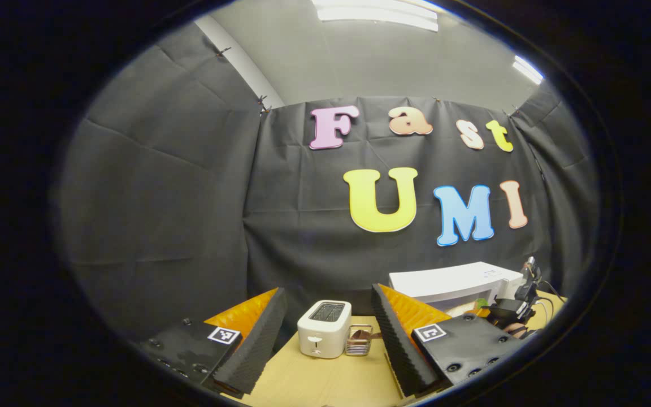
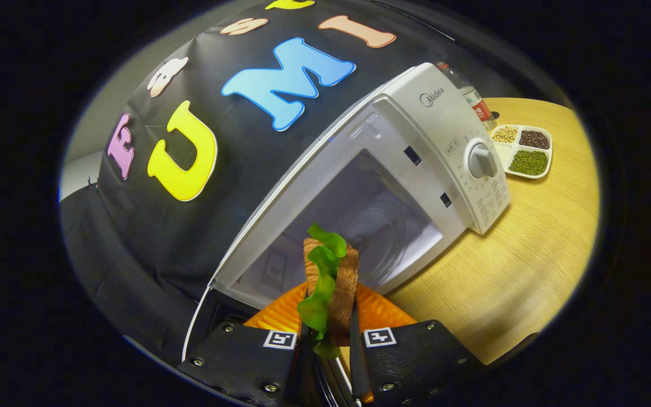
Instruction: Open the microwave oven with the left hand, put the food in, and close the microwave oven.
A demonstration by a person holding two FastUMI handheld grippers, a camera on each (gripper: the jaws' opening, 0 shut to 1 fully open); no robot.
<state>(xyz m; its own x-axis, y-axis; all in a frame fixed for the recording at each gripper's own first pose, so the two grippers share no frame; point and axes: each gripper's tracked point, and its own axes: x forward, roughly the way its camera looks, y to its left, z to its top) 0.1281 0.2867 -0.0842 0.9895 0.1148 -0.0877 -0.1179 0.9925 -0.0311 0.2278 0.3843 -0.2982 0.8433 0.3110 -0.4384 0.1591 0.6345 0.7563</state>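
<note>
The white microwave [image 2: 444, 141] stands on the wooden table with its door swung open and its cavity [image 2: 370, 226] bare. My right gripper [image 2: 330, 316] is shut on a sandwich [image 2: 334, 282] of brown bread and green lettuce, held upright just in front of the cavity's opening. In the left gripper view my left gripper [image 1: 325, 339] is open with nothing between its fingers, low over the table. Far right in that view sit the microwave [image 1: 450, 282] and the other gripper [image 1: 515, 308] with the hand holding it.
A white toaster [image 1: 324, 328] and a small wire rack [image 1: 359, 339] stand ahead of the left gripper. Right of the microwave are a divided white dish [image 2: 523, 152] of beans and a plastic bottle [image 2: 469, 93]. Bare wooden table [image 2: 529, 254] lies in front.
</note>
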